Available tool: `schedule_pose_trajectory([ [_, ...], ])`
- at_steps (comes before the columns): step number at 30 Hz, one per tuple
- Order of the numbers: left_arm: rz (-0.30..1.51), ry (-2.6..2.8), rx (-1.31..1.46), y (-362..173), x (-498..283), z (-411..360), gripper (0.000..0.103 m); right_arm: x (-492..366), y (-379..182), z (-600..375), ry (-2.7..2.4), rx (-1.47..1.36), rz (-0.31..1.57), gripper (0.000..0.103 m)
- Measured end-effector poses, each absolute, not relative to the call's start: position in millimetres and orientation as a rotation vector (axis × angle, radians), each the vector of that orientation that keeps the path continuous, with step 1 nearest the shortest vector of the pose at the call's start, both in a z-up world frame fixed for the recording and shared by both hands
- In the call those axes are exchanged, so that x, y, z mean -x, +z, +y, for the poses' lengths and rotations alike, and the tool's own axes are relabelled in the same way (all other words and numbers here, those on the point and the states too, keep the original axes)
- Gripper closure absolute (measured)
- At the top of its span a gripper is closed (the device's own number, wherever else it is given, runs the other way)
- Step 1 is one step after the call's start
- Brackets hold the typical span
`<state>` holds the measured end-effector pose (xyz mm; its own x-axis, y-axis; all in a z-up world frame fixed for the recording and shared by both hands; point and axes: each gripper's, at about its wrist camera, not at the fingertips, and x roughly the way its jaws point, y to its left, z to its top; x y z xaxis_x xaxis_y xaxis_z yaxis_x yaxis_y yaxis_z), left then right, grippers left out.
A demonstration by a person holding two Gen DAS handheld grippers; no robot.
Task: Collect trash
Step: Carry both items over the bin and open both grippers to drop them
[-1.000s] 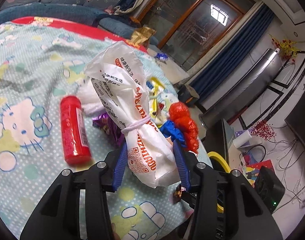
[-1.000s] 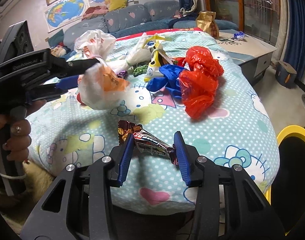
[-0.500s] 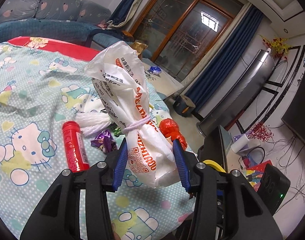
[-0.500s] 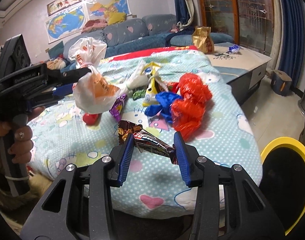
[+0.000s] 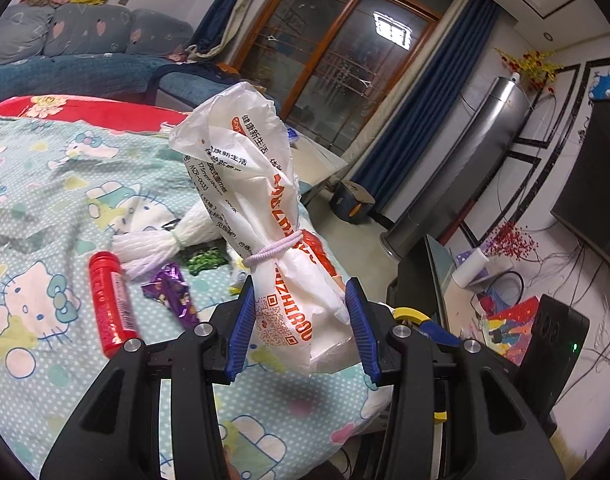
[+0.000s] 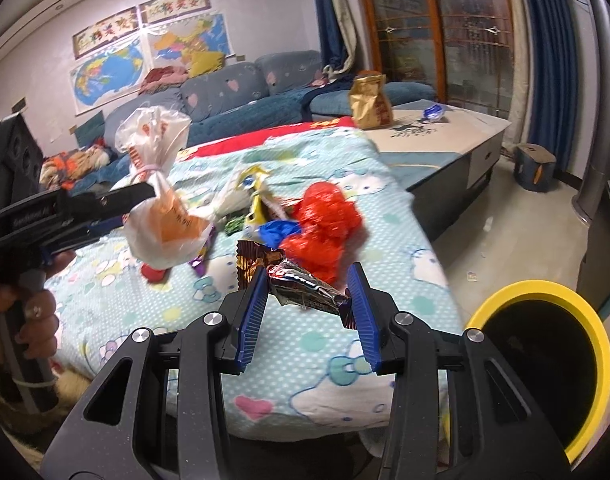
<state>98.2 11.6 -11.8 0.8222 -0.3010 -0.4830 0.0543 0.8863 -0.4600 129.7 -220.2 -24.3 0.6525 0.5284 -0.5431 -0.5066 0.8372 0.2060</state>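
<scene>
My left gripper point(image 5: 301, 320) is shut on a white plastic bag point(image 5: 265, 208) with orange print, tied with a pale band, held above the bed. The same white bag point(image 6: 161, 208) shows in the right wrist view, hanging from the left gripper point(image 6: 137, 204) in a person's hand point(image 6: 33, 320). My right gripper point(image 6: 309, 304) is shut on a shiny snack wrapper point(image 6: 301, 284) lifted off the bed. A black bin with a yellow rim point(image 6: 545, 292) stands at the lower right, and its rim point(image 5: 409, 314) peeks out behind the left gripper.
On the patterned bedspread point(image 6: 345, 344) lie a red cylinder point(image 5: 111, 304), a purple wrapper point(image 5: 173, 296), a white tied bundle point(image 5: 165, 238), a green scrap point(image 5: 207, 260), a red bag point(image 6: 325, 232) and a blue bag point(image 6: 279, 232). A low table point(image 6: 437, 136) carries a gold pouch point(image 6: 369, 100).
Both grippers have risen from the bed with their loads. In the right wrist view the yellow-rimmed bin has come further into sight at the lower right.
</scene>
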Motion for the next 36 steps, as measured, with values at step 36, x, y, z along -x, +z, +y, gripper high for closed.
schedule_pose_trajectory([
  [36, 0.649, -0.436, 0.258, -24.3, -122.3, -106.0, 0.061, -156.5, -39.0, -346.1, 0.212, -0.213, 0.615, 0.069],
])
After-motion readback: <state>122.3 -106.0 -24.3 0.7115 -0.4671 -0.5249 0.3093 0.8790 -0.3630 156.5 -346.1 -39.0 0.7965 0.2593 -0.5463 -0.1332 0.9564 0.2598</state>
